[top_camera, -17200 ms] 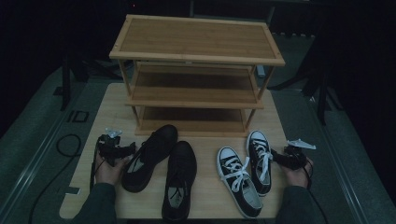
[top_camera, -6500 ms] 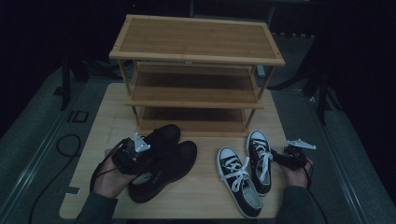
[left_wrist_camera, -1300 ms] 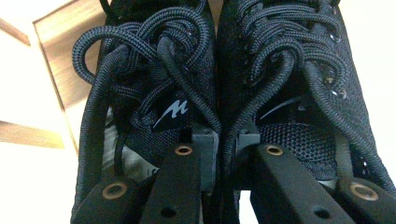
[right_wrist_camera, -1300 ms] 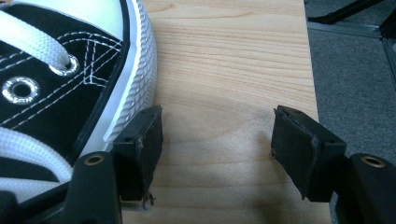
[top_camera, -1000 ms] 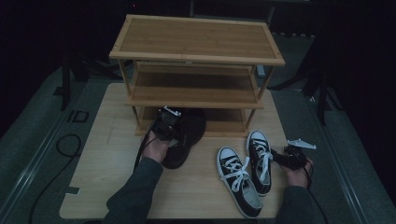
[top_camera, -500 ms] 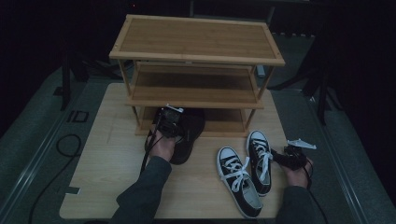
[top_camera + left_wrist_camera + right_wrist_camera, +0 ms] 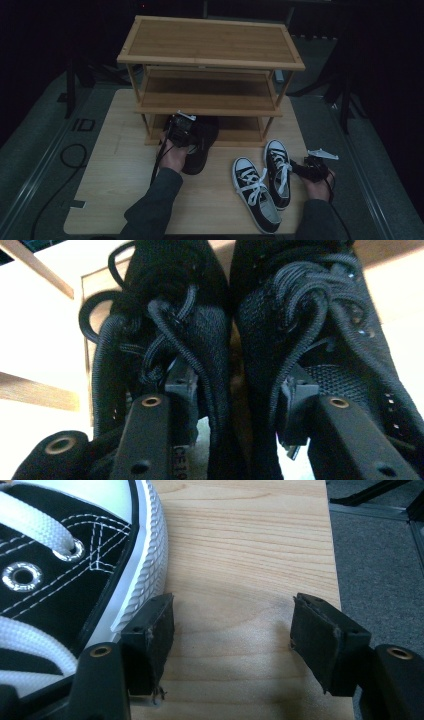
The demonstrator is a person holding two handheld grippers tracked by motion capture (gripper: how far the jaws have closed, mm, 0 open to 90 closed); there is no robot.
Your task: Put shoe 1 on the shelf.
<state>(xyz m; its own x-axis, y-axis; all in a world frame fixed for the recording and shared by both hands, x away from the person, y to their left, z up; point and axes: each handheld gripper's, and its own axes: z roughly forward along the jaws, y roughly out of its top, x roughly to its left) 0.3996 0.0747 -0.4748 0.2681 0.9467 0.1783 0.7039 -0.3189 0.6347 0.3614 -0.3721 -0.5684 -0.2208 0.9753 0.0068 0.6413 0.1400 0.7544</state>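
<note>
Pair of black shoes (image 7: pixel 202 142): dark knit uppers, thick black laces, set side by side and touching along their inner sides in the left gripper view. Long axis runs from the table's near side toward the shoe rack (image 7: pixel 210 65); toes point in under its lowest shelf, heels stick out onto the table (image 7: pixel 115 165).

Left gripper (image 7: pixel 181 131) sits over the heels. Its jaws have just been opening: one jaw is inside each shoe, with the two inner walls between them. Pads appear to stand off the fabric, though the view is dark and close.

Right gripper (image 7: pixel 232 625) rests on the table with jaws wide apart and nothing held, one pad just beside the white sole of a black-and-white sneaker (image 7: pixel 278 167).

Table is pale wood; the rack is three-tiered bamboo. Grey floor, dark room.
</note>
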